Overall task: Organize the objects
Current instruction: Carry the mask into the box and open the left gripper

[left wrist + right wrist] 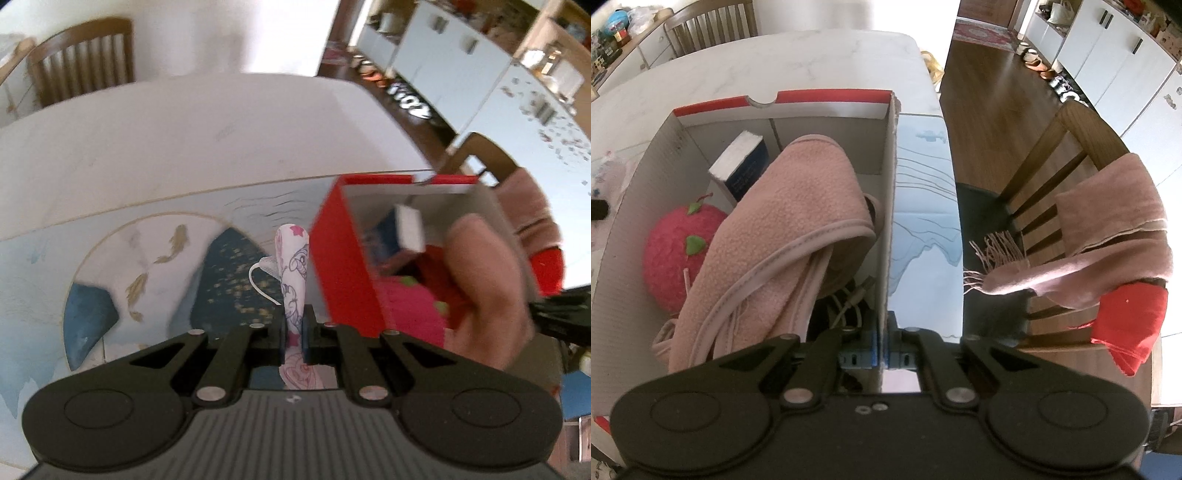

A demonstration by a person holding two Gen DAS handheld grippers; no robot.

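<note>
My left gripper (293,341) is shut on a folded white face mask (293,273) printed with pink and blue cartoon figures, held above the patterned table mat (155,266); its white ear loop dangles left. A red cardboard box (343,258) stands just right of it. In the right wrist view my right gripper (882,356) is shut on the right wall of that box (889,206). Inside lie a pink fleece cloth (783,221), a dark blue book (744,168), a pink plush strawberry (676,254) and some cables (849,299).
The white marble table (775,62) runs back to a wooden chair (85,62). Another wooden chair (1052,166) at the right carries a pink scarf (1108,236) and a red cloth (1126,332). White cabinets (1108,48) line the far wall beyond the wood floor.
</note>
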